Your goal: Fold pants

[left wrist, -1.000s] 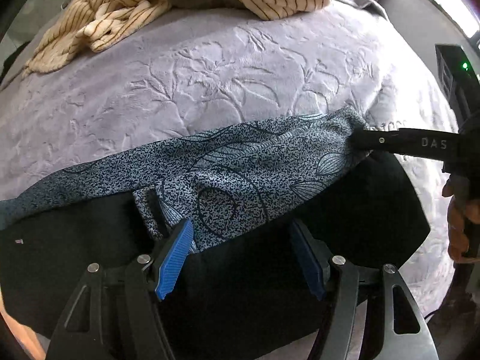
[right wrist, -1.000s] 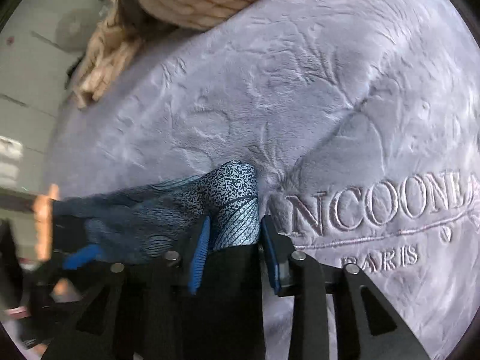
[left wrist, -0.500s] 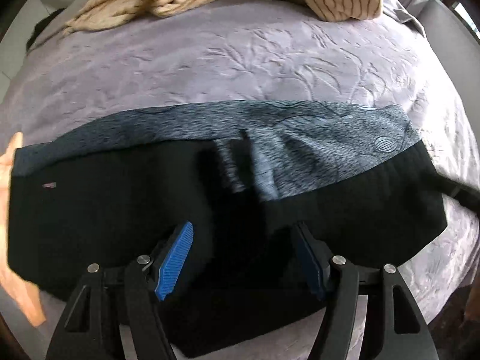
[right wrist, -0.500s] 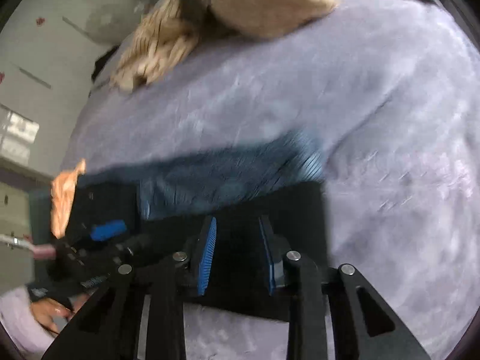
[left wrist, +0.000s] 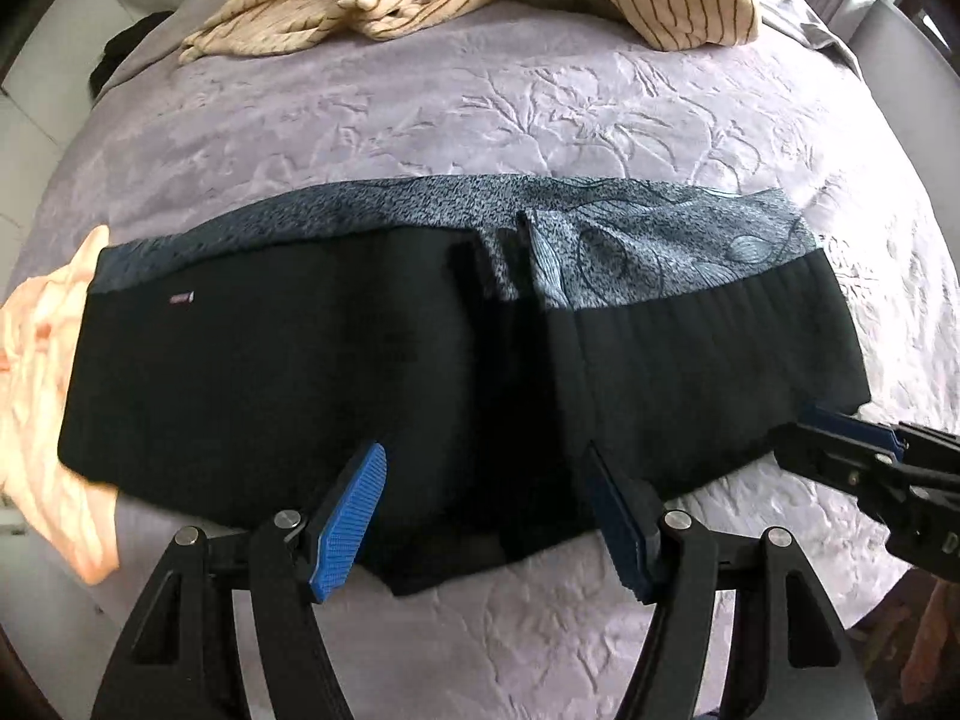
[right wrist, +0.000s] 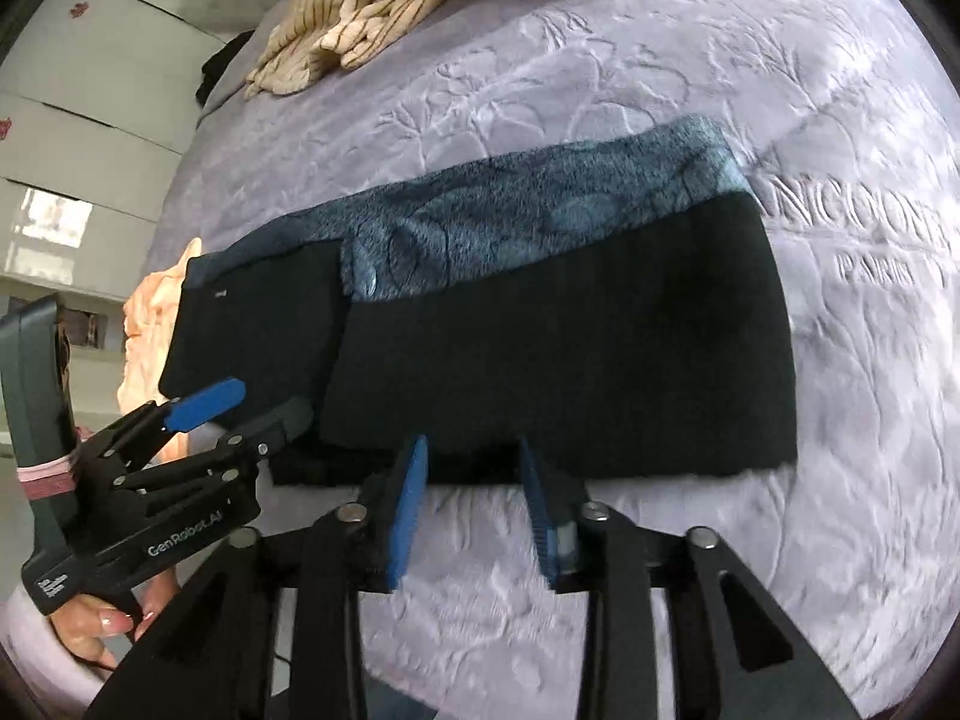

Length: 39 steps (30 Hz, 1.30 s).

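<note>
Pants (left wrist: 372, 360), black with a blue-grey leaf-print band along the far edge, lie flat as a long strip across the lavender embossed bedspread (left wrist: 480, 108), just ahead of both claws. Farthest left, beyond the strip's left end, a peach garment (left wrist: 42, 396) sits bunched on the cover. The left gripper (left wrist: 483, 507) hovers over the near hem around the middle of the strip, its blue pads spread wide and holding nothing. From its own camera, the right gripper (right wrist: 471, 501) hangs just short of the near hem to the right, its pads likewise parted and empty; cloth lies ahead of them, not between them. Far beyond both claws, striped cream laundry (left wrist: 360, 6) is heaped at the head of the bed.

By the look of it, one lengthwise fold is laid and both claws are free, so the job stands between folds. The next move likely calls for each claw to pinch a corner of one end, probably the right end, and carry it across to the left end, keeping the layers square so the print band does not skew.
</note>
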Available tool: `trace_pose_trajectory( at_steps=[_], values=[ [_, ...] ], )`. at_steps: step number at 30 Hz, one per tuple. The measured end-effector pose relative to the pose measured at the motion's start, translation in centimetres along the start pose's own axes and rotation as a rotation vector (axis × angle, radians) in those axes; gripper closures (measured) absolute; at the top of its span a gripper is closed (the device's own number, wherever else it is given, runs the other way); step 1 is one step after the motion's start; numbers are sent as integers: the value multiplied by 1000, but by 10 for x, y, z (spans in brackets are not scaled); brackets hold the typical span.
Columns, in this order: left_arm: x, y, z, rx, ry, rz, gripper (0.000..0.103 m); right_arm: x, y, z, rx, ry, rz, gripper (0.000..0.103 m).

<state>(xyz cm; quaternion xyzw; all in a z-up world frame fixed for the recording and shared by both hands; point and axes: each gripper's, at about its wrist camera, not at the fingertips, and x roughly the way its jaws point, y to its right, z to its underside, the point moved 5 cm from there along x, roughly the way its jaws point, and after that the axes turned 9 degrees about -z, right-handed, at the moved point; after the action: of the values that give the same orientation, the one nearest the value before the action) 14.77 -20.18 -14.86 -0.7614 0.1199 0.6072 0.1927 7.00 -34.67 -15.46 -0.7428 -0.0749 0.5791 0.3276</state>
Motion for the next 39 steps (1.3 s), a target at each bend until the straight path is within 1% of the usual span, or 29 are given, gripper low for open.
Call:
trace_pose_trajectory(
  at_steps=[3,4,5,6,10,13,15,16,18,19,20,22,24,25,27,28,32,35,39],
  values=[
    [-9,0,9,-4,1,-4,34,-8,-1,9,0,-15,15,57],
    [-13,-1,13,-7,4,-5,31,-9,-2,12,-1,-21,16,56],
    [-15,-1,16,-10,6,-5,24,-10,-3,15,-1,-28,18,56],
    [-19,-2,18,-16,12,-5,14,-11,-3,19,-2,-34,21,55],
    [-31,-1,24,-28,32,-10,14,-17,-6,30,-16,-57,29,50],
    [-36,-1,27,-39,34,-18,14,-20,-8,34,-31,-71,35,42],
    [-41,-2,28,-48,38,-33,14,-22,-11,37,-47,-82,46,35],
    [-42,-3,28,-51,39,-37,14,-22,-12,38,-55,-85,52,33],
    [-46,-5,31,-60,40,-49,14,-23,-14,38,-67,-85,58,29],
    [-47,-6,33,-65,38,-55,14,-24,-14,38,-73,-83,60,25],
    [-48,-8,36,-70,36,-61,14,-24,-14,38,-78,-81,64,22],
    [-48,-12,41,-81,28,-75,14,-23,-13,39,-83,-78,73,21],
    [-49,-19,47,-94,17,-84,14,-22,-13,40,-87,-79,82,14],
    [-49,-22,49,-100,13,-85,14,-21,-14,40,-92,-80,84,13],
    [-48,-29,51,-111,9,-84,14,-19,-16,41,-107,-74,99,2],
    [-48,-34,51,-115,8,-83,14,-19,-19,40,-117,-65,108,0],
    [-47,-53,45,-103,21,-78,14,-13,-33,39,-132,-50,121,0],
    [-43,-71,41,-82,24,-71,14,0,-45,38,-101,-66,116,0],
    [-31,-110,38,-81,19,-59,14,22,-64,38,-47,-75,148,0]
  ],
)
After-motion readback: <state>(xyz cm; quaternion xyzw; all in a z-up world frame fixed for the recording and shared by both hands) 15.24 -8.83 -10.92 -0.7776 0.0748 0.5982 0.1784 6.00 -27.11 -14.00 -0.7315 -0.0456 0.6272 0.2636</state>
